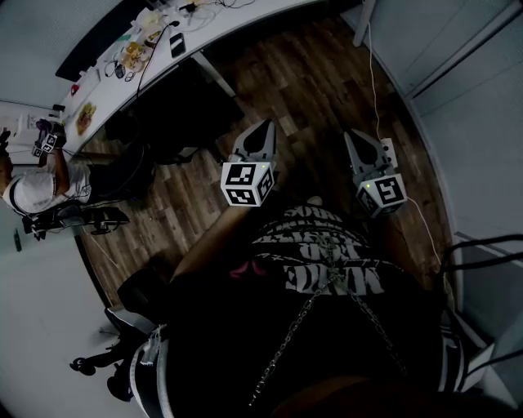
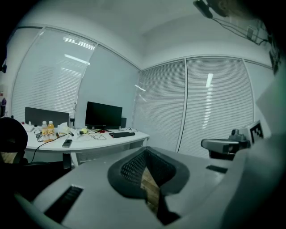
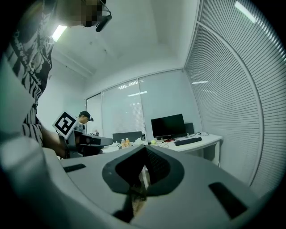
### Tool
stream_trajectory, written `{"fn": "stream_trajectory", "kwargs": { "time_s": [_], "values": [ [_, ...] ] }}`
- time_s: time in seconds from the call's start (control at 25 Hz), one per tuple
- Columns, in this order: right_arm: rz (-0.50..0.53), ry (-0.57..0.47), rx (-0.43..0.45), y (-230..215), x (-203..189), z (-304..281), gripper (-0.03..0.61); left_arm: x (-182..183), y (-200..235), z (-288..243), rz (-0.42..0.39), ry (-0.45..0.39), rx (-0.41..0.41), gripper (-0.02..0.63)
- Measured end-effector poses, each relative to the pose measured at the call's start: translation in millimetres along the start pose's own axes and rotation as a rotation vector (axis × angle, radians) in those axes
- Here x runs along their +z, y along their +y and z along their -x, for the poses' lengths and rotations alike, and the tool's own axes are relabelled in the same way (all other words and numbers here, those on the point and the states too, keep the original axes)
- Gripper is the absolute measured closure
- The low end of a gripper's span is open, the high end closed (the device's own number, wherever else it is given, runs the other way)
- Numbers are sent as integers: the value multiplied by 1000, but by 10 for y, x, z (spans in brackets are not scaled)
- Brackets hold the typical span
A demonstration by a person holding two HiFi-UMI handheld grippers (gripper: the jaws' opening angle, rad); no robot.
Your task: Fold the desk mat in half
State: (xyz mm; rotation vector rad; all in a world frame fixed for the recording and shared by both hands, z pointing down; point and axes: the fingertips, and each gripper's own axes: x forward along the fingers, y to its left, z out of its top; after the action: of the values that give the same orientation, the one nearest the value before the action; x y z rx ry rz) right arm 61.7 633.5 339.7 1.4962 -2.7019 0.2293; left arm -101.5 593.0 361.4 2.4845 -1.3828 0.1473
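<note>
Both pairs of jaws are together, empty — left gripper and right gripper point side by side over wooden floor; no desk mat shows, only a cluttered counter well ahead.

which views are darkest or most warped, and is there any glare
Head view: dim, the person's torso nearly black, the desk edge bowed. Left gripper view: ceiling-light reflections streak the glass wall. Right gripper view: blinds curve strongly, corners vignetted black.

The black shirt bears white lettering and a chain; left gripper and right gripper are grey.
</note>
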Motion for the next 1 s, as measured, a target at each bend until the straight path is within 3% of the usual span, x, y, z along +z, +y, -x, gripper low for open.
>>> {"fn": "stream_trajectory", "kwargs": {
  "time_s": [0.36,1.0],
  "values": [
    [3,26,36,95,-147,-163,578,-108,182,92,9,13,39,607],
    [35,99,-59,-178,-249,-900,578,-24,569,-795,27,37,-106,607]
  ]
}}
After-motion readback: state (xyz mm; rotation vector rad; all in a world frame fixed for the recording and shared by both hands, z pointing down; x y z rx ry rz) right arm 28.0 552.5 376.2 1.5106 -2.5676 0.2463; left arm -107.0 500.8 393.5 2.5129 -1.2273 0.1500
